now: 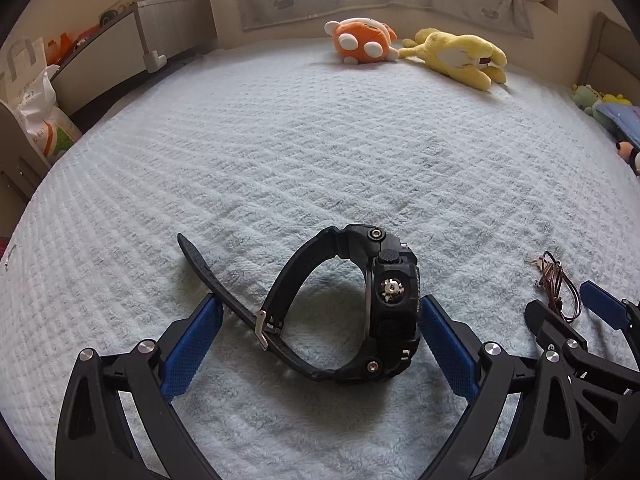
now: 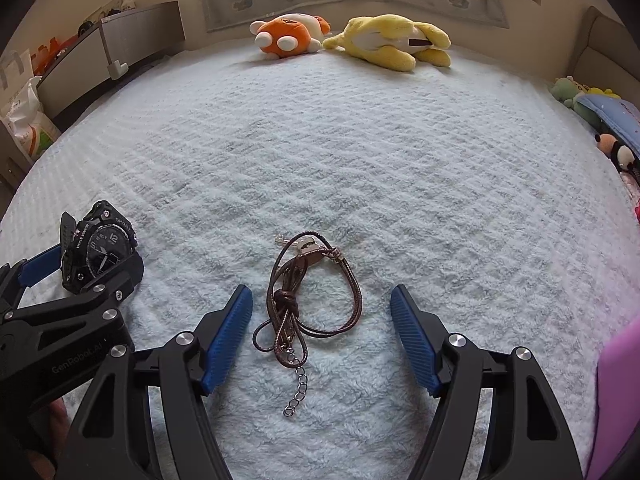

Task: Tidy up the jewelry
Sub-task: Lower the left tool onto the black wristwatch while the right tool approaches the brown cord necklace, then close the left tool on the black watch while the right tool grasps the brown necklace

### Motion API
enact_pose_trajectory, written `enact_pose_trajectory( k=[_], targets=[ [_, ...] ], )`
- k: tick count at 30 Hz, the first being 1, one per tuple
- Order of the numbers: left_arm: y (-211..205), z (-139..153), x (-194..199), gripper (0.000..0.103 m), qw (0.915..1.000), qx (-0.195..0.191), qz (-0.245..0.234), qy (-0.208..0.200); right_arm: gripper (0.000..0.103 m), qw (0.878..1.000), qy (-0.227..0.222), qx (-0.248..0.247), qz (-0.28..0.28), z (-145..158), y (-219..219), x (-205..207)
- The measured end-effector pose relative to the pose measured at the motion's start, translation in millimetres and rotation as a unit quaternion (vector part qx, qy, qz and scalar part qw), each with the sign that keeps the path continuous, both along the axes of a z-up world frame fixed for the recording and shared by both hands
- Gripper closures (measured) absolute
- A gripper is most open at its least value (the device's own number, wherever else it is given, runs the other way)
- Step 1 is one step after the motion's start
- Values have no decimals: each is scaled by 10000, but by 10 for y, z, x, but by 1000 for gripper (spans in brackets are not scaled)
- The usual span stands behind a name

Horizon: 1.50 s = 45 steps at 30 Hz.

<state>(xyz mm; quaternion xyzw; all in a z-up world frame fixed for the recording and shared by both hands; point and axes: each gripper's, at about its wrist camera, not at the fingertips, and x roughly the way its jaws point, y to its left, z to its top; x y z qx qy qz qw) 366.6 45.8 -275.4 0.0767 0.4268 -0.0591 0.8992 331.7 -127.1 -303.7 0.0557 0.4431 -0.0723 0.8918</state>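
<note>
both jaws wide, empty: left gripper (image 1: 320, 320) straddles the chunky, stiff black rubber watch (image 1: 360, 308); right gripper (image 2: 322, 320) brackets the limp brown cord necklace (image 2: 308, 292); pinch at its knot.

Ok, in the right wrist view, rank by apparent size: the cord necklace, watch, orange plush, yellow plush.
1. cord necklace
2. yellow plush
3. watch and orange plush, too alike to rank.
Nearness inflates the necklace and watch.

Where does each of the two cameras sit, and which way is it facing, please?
Left wrist: on the left gripper, angled down at the black watch between its open jaws; the right gripper shows at right.
Right wrist: on the right gripper, angled down at the brown cord necklace; the left gripper shows at left.
Shared: watch, necklace, blue blanket, orange plush, yellow plush.
</note>
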Motion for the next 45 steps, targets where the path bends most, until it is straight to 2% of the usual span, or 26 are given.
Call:
enact_pose_trajectory(
  k=[6,13,15,17,21,24,37,45],
  targets=[
    [-34,-87,139,6,9997,84,114,184,31,9998,80,-162,29,-28,42,70],
    [-28,-122,204,6,9996,47,139,222,32,9998,79,-186,36,-49,44,88],
    [-1,-117,205,14,9996,-93,98,259,35,9998,61,-161,78,-44,46,81],
    [22,-94,183,19,9995,-177,81,229,49,9998,9,-95,167,-24,55,69],
    [43,-59,126,29,9995,-252,71,183,69,9992,-32,-180,365,12,160,39],
    [88,-24,71,37,9991,-379,49,164,92,9991,-48,-144,386,35,182,7],
    [293,114,-342,41,9983,-572,-102,-97,92,9986,-280,226,392,179,329,-330],
    [489,148,-728,41,9983,-553,-157,12,92,9975,-211,412,534,209,593,-647]
  ],
)
